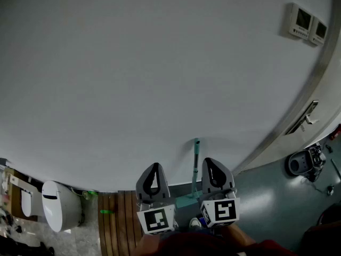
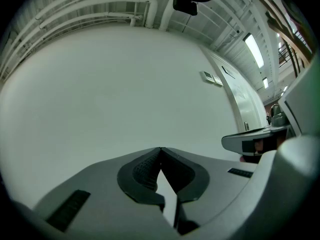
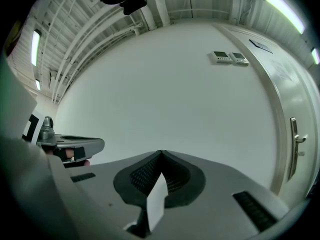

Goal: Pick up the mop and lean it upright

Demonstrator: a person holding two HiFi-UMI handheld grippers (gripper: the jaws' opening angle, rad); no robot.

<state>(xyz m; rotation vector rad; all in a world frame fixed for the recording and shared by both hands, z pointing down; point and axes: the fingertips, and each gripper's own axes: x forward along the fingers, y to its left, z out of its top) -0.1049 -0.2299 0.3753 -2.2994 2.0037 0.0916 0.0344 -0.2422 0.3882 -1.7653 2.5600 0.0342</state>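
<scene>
The left claw [image 2: 160, 149] and the right claw [image 3: 160, 153] are both closed tip to tip on nothing, side by side, facing the white wall [image 1: 160, 63]. Beyond and between them, the teal mop [image 1: 195, 167] stands upright against that wall.

You are facing a smooth, matt white wall [image 1: 133, 79] and a teal, plastic-looking mop [image 1: 195, 164]. Your left gripper [image 2: 160, 149] and right gripper [image 3: 160, 152] are showing matt grey plastic shells and dark, finely ribbed pads [image 3: 145, 174]. Below, brown wooden slats [image 1: 114, 223] are lying near a faintly glossy grey floor [image 1: 261, 196].
</scene>
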